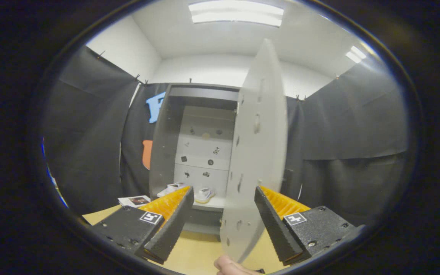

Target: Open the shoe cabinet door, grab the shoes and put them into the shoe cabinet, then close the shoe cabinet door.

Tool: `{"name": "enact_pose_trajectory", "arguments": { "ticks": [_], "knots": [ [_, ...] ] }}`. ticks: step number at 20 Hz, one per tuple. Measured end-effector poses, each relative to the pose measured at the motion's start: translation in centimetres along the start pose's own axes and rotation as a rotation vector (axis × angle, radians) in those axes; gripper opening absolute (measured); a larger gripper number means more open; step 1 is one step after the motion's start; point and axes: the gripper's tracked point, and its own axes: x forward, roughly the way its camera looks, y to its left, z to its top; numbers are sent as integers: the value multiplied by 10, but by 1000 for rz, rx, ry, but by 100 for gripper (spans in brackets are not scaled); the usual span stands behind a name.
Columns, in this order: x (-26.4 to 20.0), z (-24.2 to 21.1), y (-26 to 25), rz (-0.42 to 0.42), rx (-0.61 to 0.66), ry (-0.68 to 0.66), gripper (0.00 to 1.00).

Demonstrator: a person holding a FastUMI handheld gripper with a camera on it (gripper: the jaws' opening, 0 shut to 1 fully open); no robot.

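Observation:
The grey shoe cabinet (166,126) stands ahead with its door (256,152) swung open toward me, edge-on and blurred. The door's lower part sits between my fingers, nearer the right one. A pair of white shoes (204,194) rests on the cabinet's bottom shelf, just beyond the left fingertip (183,208). My gripper (224,202) is open; neither finger presses on the door. Small dark marks dot the cabinet's pale back panels.
A fingertip of a person's hand (229,265) shows below the door's bottom edge. A printed card (134,200) lies on the tan floor (197,252) left of the cabinet. Black cloth walls close in on both sides.

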Motion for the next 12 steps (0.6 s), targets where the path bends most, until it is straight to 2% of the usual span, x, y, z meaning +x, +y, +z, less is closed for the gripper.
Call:
{"name": "enact_pose_trajectory", "arguments": {
  "ticks": [2,7,12],
  "knots": [
    [-9,-5,-30,-1,-9,17,100],
    [-24,-10,-121,-84,-58,51,100],
    [-5,-18,-206,-111,-24,89,100]
  ]
}}
